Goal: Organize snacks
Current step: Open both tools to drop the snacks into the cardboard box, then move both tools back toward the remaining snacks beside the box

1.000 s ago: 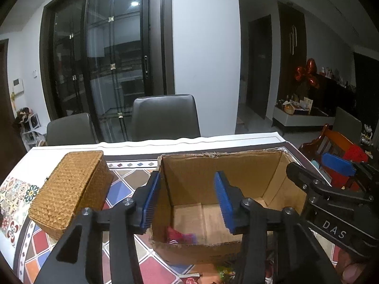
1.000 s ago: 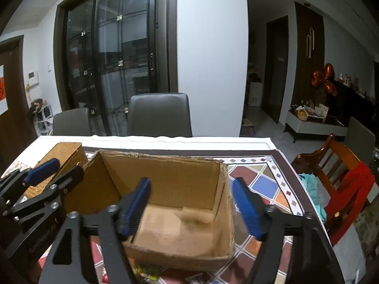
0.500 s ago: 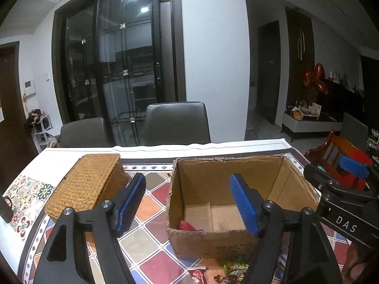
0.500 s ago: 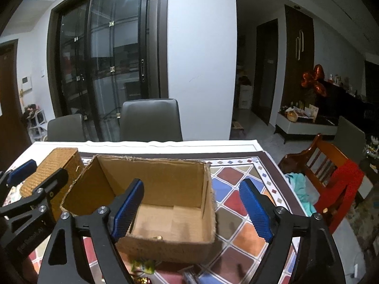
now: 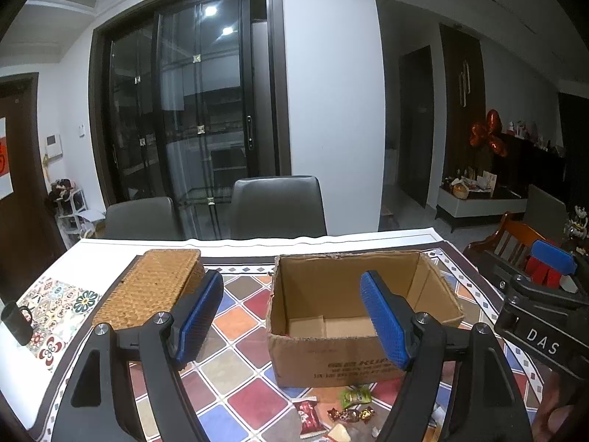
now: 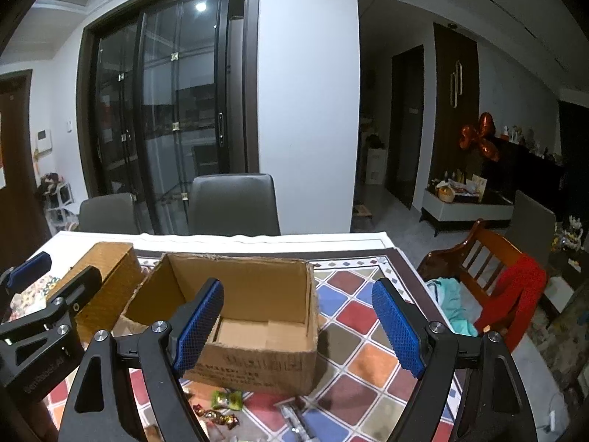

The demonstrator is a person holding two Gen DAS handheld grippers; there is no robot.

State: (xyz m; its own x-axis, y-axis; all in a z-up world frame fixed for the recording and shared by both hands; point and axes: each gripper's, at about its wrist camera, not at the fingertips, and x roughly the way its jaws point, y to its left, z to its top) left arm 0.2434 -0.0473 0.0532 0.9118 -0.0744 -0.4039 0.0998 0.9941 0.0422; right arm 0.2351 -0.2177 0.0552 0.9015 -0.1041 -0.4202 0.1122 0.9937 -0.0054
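Observation:
An open cardboard box (image 5: 331, 361) (image 6: 257, 364) stands on the tiled tablecloth. Loose snacks lie in front of it: a red wrapper (image 5: 307, 414), a green packet (image 5: 355, 396) (image 6: 226, 399) and gold-wrapped candies (image 5: 349, 414) (image 6: 217, 418). My left gripper (image 5: 291, 280) hovers above and short of the box, its jaws opening with nothing between them. My right gripper (image 6: 298, 287) hangs beside it, open and empty. The near wall hides most of the box floor.
A woven wicker box (image 5: 158, 287) (image 6: 110, 272) sits left of the cardboard box. A black mug (image 5: 16, 322) stands at the table's left edge. Two grey chairs (image 5: 276, 206) line the far side; a wooden chair with red cloth (image 6: 508, 294) is on the right.
Both grippers have drawn back and upward from the box, so the snacks in front of it come into view. The left jaws have spread much wider; the right ones slightly.

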